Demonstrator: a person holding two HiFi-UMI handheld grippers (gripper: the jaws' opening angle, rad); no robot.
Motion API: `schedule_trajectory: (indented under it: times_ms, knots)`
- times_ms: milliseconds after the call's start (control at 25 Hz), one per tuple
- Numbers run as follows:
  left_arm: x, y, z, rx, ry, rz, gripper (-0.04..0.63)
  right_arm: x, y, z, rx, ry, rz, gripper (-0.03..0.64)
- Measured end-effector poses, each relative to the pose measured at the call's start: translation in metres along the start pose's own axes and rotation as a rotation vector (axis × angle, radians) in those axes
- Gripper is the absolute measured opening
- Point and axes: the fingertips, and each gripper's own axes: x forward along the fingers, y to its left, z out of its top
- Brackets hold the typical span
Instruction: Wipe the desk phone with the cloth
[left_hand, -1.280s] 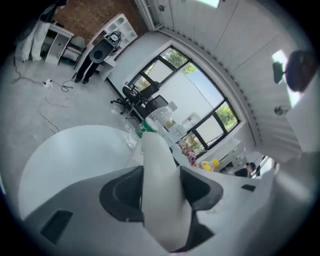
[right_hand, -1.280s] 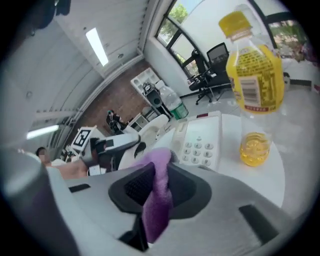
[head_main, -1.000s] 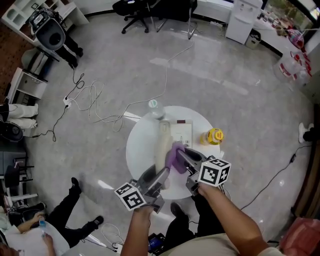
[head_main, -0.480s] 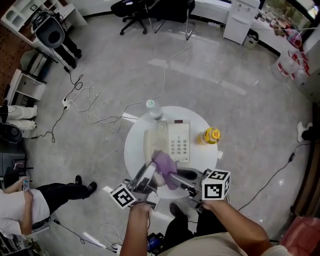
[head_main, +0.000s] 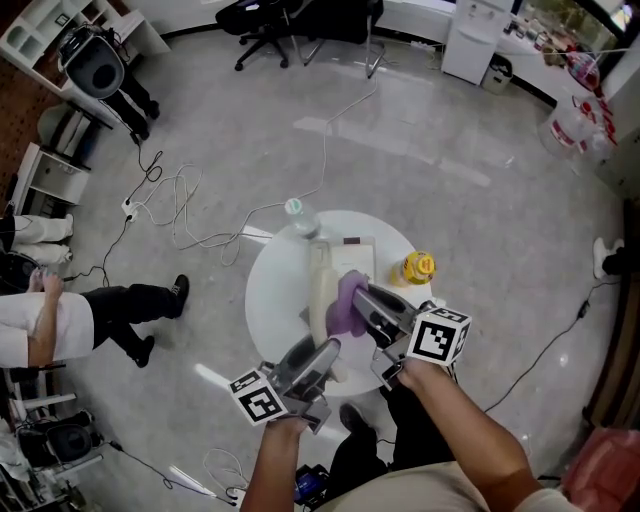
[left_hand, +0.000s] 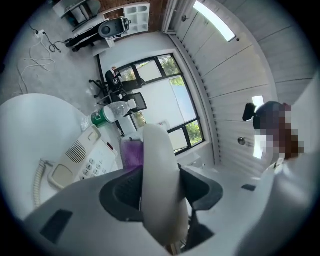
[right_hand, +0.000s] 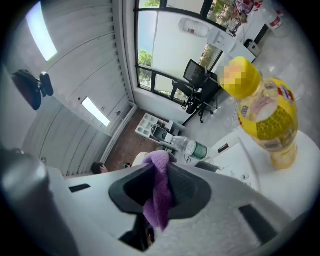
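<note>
Our right claw (head_main: 364, 297), clenched on the fuzzy purple cloth (head_main: 345, 310), had slid toward twelve o'clock along the smooth cream plastic handset (head_main: 320, 280) grasped by our left claw (head_main: 325, 351), above the round white table (head_main: 268, 300).

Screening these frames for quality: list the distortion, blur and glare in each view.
Head view: sharp, evenly lit, pale sheen streaks on the floor. Left gripper view: strong fisheye, dark round border, the handset near the lens soft. Right gripper view: same fisheye, window washed out, cloth slightly soft, bottle bulged.
</note>
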Motion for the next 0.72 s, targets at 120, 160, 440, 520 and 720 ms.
schedule_trajectory:
  times_ms: [120, 160, 440, 520, 720]
  knots:
    - [0.003, -0.008, 0.001, -0.01, -0.02, -0.019, 0.219, 0.005, 0.008, 0.005, 0.007, 0.001, 0.031, 0.062]
    - [0.003, -0.008, 0.004, -0.016, -0.037, -0.017, 0.219, 0.005, 0.012, -0.001, 0.007, 0.026, 0.047, 0.062]
    - [-0.01, 0.017, 0.034, -0.055, -0.159, 0.069, 0.218, -0.024, 0.04, -0.065, 0.011, 0.23, 0.129, 0.06]
    - [-0.013, 0.02, 0.041, -0.055, -0.178, 0.079, 0.218, -0.033, 0.049, -0.085, 0.015, 0.297, 0.151, 0.06]
    - [-0.008, 0.014, 0.038, 0.042, -0.116, 0.107, 0.216, -0.052, 0.058, -0.052, -0.067, 0.208, 0.117, 0.06]
